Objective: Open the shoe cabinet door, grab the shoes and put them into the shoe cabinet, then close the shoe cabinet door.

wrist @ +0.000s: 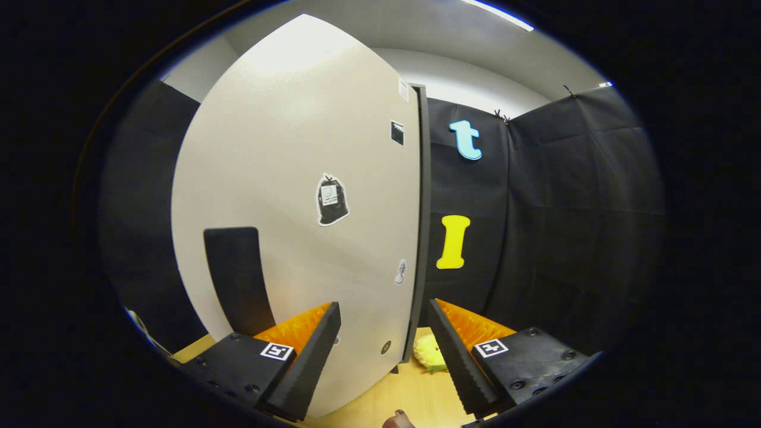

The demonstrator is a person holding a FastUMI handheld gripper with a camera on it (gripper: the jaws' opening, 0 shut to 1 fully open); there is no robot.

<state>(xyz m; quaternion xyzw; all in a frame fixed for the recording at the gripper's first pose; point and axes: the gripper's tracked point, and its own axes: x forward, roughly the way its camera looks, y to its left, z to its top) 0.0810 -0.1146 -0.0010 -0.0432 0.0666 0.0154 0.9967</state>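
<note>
1. The gripper (pixel 383 351) is pointing at the shoe cabinet door (pixel 285 178), and the door's free edge is standing right between the two fingers.
2. The jaws are standing wide open. They are holding nothing and squeezing nothing (the left finger may be very close to the door's face, but I cannot tell if it is touching).
3. The door is big and pale, and it is filling the space from about 9 o'clock up to 12 o'clock ahead of the fingers. A dark handle (pixel 238 279) is sitting low on it, at about 10 o'clock from the left finger.
4. A black bag sticker (pixel 332 200) is sitting in the middle of the door.
5. A small yellow thing (pixel 429 352) is lying on the table (pixel 410 392), just past the door's edge, at about 1 o'clock from the gap between the fingers. I cannot tell what it is.
6. What could go wrong: the fingers could slip off the thin edge, because it is smooth and narrow. Then the door would not be moving the right way.
7. The door could also be swinging too fast and bumping the yellow thing.
</note>
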